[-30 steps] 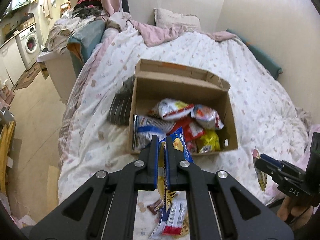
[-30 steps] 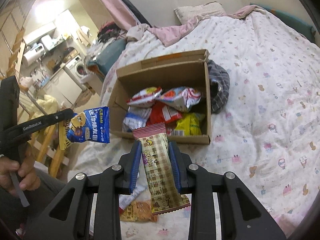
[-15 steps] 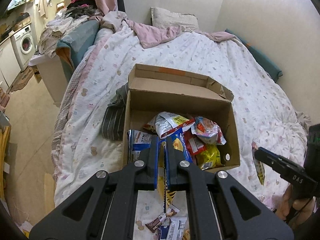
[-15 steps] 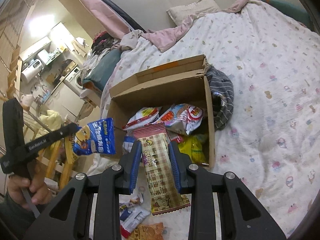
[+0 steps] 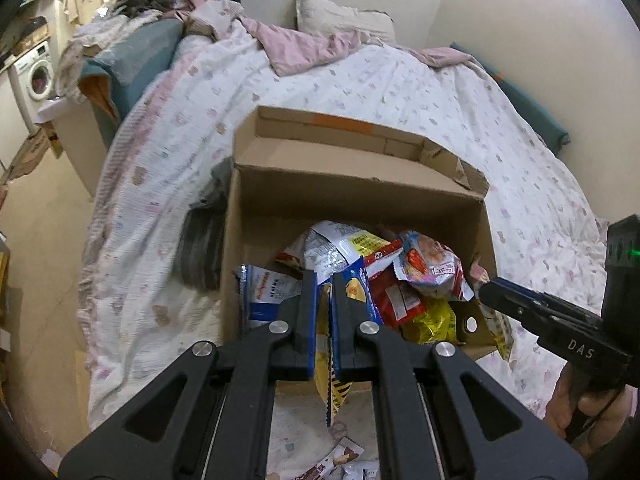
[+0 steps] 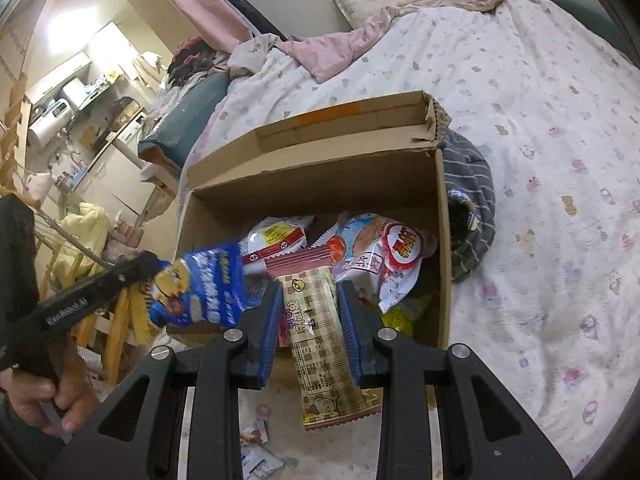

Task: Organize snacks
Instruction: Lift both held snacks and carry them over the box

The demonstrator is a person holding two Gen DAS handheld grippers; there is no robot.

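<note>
An open cardboard box (image 5: pixel 352 200) (image 6: pixel 320 184) stands on the bed, holding several snack packets. My left gripper (image 5: pixel 325 280) is shut on a blue and yellow snack bag (image 5: pixel 326 356), held edge-on over the box's near wall. The bag shows flat in the right wrist view (image 6: pixel 200 292). My right gripper (image 6: pixel 310 292) is shut on a long beige snack bar with a pink top (image 6: pixel 316 332), held upright at the box's near edge. The right gripper also shows in the left wrist view (image 5: pixel 486 294).
A white printed quilt (image 6: pixel 540 140) covers the bed. A grey striped cloth (image 6: pixel 468 200) lies against the box's side. Loose snack packets (image 5: pixel 344 460) (image 6: pixel 256 440) lie on the quilt below the grippers. A pillow (image 5: pixel 344 20) lies at the head. The floor (image 5: pixel 36 240) lies left.
Both grippers have moved forward toward the box with their snacks. The box now looks larger and sits right under the fingertips.
</note>
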